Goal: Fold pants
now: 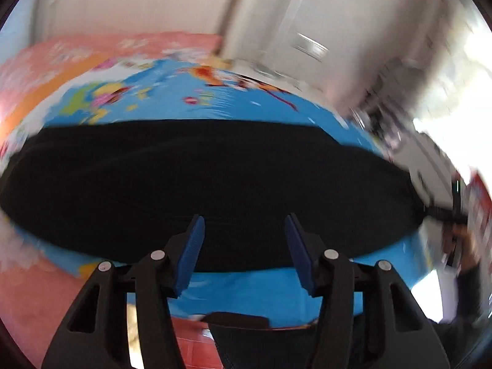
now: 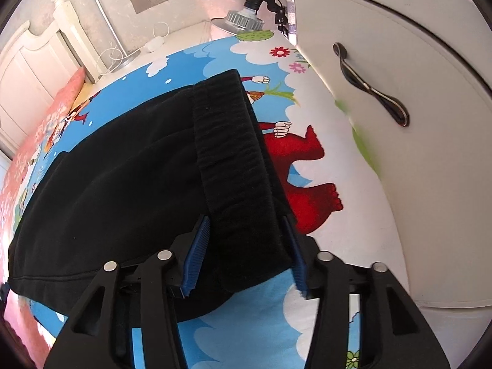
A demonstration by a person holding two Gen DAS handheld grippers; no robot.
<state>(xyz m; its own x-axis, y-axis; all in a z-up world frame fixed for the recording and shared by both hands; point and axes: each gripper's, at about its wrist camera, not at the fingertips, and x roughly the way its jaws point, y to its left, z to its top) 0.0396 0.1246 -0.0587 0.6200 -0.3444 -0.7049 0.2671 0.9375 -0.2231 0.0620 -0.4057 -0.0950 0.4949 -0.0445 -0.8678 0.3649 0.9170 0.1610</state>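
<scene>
The black pants lie folded across a blue cartoon bedsheet; this left wrist view is blurred. My left gripper is open over the near edge of the cloth, and its blue pads hold nothing. In the right wrist view the pants stretch away to the left, and their ribbed waistband runs toward me on top. My right gripper points down and straddles the near end of the waistband. Its pads stand a little apart from the cloth on both sides.
A white cabinet with a dark handle stands close on the right of the bed. A lamp and cables sit at the far end. A white headboard and pink bedding lie far left. A dark sleeve shows at right.
</scene>
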